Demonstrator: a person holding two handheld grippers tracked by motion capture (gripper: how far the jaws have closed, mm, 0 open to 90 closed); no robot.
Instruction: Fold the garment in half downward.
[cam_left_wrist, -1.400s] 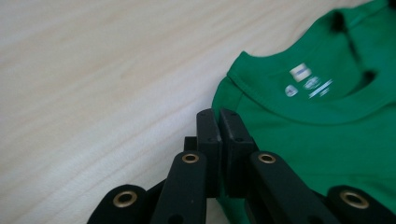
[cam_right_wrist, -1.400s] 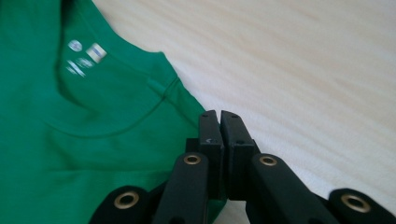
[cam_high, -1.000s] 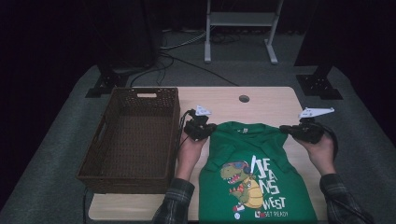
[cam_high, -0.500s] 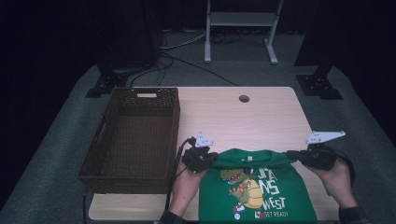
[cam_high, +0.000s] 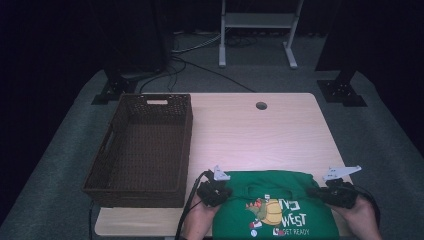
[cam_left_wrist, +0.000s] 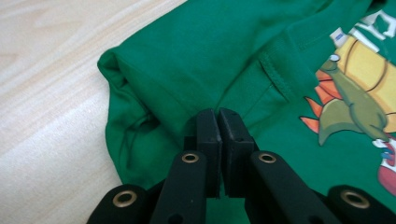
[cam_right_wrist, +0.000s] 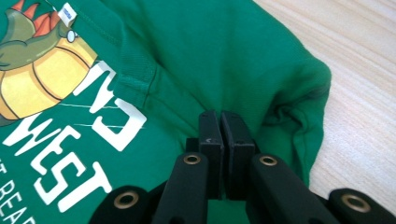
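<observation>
High view shows you pinching the shirt (cam_high: 272, 200) shoulders in both closed grippers, left (cam_high: 216, 191) and right (cam_high: 334, 194), to fold it evenly.

Brown wicker basket (cam_high: 140, 147) at nine o'clock on the pale wooden table (cam_high: 260, 135); round cable hole (cam_high: 261, 105) at twelve o'clock.

light: dim room, table (cam_high: 280, 135) brightly lit — focus: gripper views sharp — glare: none

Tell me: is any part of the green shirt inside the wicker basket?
No, the green shirt lies on the table beside the wicker basket.
</observation>
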